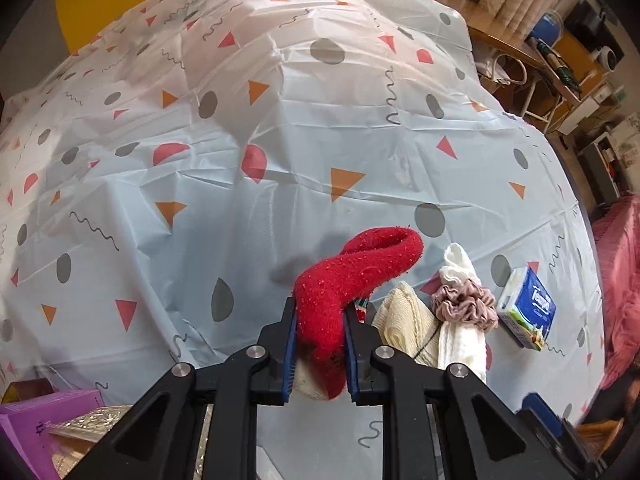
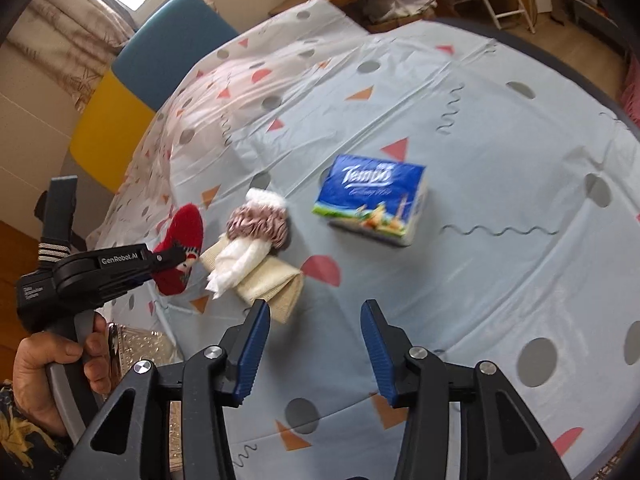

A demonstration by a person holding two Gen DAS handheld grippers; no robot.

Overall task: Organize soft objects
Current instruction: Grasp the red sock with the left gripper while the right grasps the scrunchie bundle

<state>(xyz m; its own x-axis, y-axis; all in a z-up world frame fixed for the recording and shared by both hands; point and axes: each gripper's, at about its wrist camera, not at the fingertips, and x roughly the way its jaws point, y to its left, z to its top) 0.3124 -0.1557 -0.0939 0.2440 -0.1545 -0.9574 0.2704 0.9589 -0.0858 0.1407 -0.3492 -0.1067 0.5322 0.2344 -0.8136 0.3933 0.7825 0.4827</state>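
Through the left wrist camera, my left gripper (image 1: 320,344) sits at the bottom centre of the frame with its blue pads (image 1: 291,344) pressed into the middle of the red sock (image 1: 352,280). The sock's free end curls up and to the right above the fingers, clear of the tablecloth (image 1: 280,140), so I judge I have it lifted to carry it off somewhere tidy. Just right of the fingers lies the rest of the soft pile: a cream cloth (image 1: 404,320), a white cloth (image 1: 460,268) and a pink scrunchie (image 1: 464,304) resting on top of them. Further right stands the tissue pack (image 1: 528,308), apart from the pile. A purple box (image 1: 36,428) shows at the lower left corner; it may be the place for these things, though I cannot tell.

Through the right wrist camera, my right gripper (image 2: 316,344) hangs at the bottom centre, fingers spread wide and holding nothing, above bare tablecloth (image 2: 500,280). I read that as standing ready for the next pick. The left gripper (image 2: 176,258) enters from the left edge with the red sock (image 2: 182,240) pinched in it. The scrunchie (image 2: 260,226) and cloths (image 2: 256,276) lie middle left, the tissue pack (image 2: 372,198) at centre, well apart from my open fingers.
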